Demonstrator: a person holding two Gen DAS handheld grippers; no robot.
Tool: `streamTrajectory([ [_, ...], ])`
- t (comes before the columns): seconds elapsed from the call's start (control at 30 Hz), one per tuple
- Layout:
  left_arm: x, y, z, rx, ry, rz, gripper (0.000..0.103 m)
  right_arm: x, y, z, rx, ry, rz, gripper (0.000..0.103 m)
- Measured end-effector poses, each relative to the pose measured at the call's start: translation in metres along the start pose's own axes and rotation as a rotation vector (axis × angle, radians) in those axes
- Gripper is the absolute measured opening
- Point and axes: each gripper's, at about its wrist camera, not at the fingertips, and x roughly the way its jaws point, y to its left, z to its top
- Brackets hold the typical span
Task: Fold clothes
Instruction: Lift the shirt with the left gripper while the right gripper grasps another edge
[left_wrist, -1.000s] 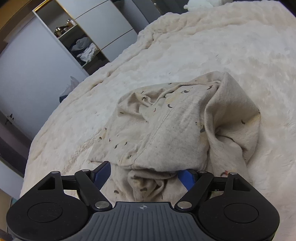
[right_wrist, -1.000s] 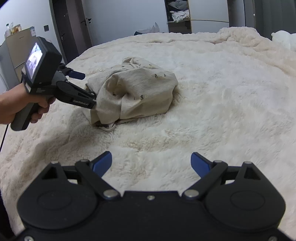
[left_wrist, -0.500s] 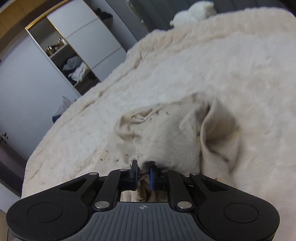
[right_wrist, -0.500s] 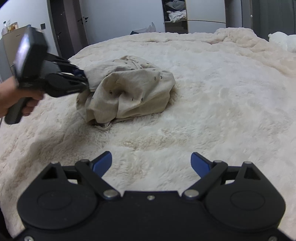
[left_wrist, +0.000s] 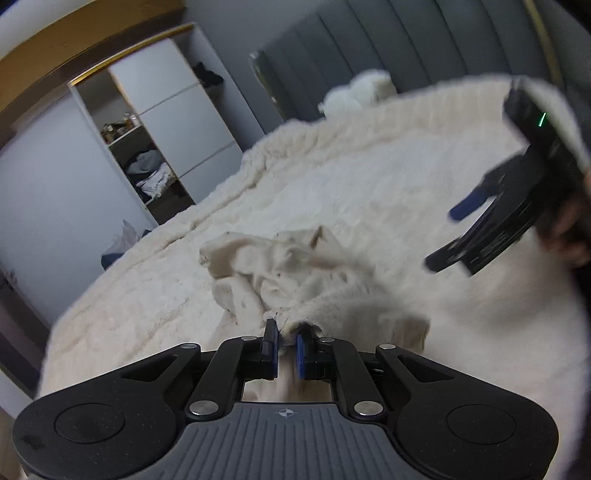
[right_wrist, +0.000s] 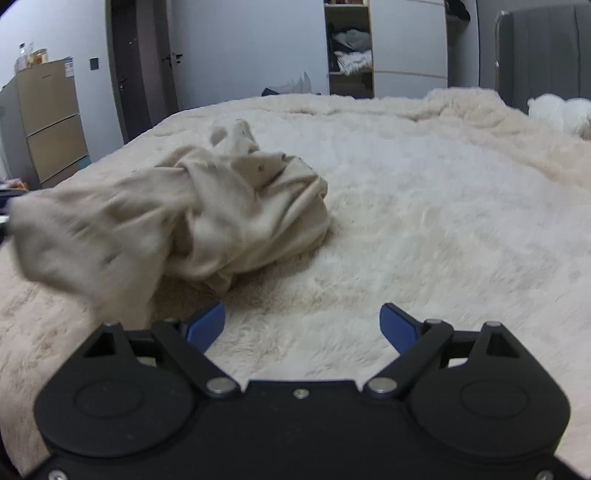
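A crumpled beige garment (right_wrist: 236, 214) with small dark specks lies on the fluffy cream bed cover (right_wrist: 443, 221). My left gripper (left_wrist: 286, 343) is shut on an edge of the garment (left_wrist: 295, 280) and pulls it up and away from the heap; the stretched part is blurred. My right gripper (right_wrist: 301, 323) is open and empty, low over the bed cover just in front of the garment. The right gripper also shows in the left wrist view (left_wrist: 491, 225), at the right, jaws apart.
An open wardrobe shelf (right_wrist: 349, 51) with folded clothes stands beyond the bed. A dark door (right_wrist: 147, 74) and a tan cabinet (right_wrist: 48, 122) are at the left. A white plush toy (right_wrist: 561, 110) sits by the grey headboard (left_wrist: 406, 44).
My left gripper closed on the garment's edge, then lifted and dragged it toward the left, stretching the heap out. My right gripper stayed open and moved closer to the garment.
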Motion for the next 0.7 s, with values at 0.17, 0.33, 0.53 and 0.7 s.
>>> streamTrajectory([
  [0.17,-0.051,0.009,0.014,-0.125,-0.082,-0.069,0.008,-0.039,0.015,0.002,-0.131,-0.041,0.036,0.090],
  [0.33,-0.062,0.019,0.014,-0.233,-0.101,-0.104,0.008,-0.067,0.045,0.000,-0.336,-0.071,0.065,0.091],
  [0.53,-0.029,0.036,-0.016,-0.403,-0.062,-0.076,0.008,-0.060,0.098,-0.014,-0.476,0.009,0.149,0.090],
  [0.7,-0.013,0.062,-0.051,-0.591,-0.077,-0.041,0.008,-0.034,0.143,-0.038,-0.578,0.092,0.213,0.074],
])
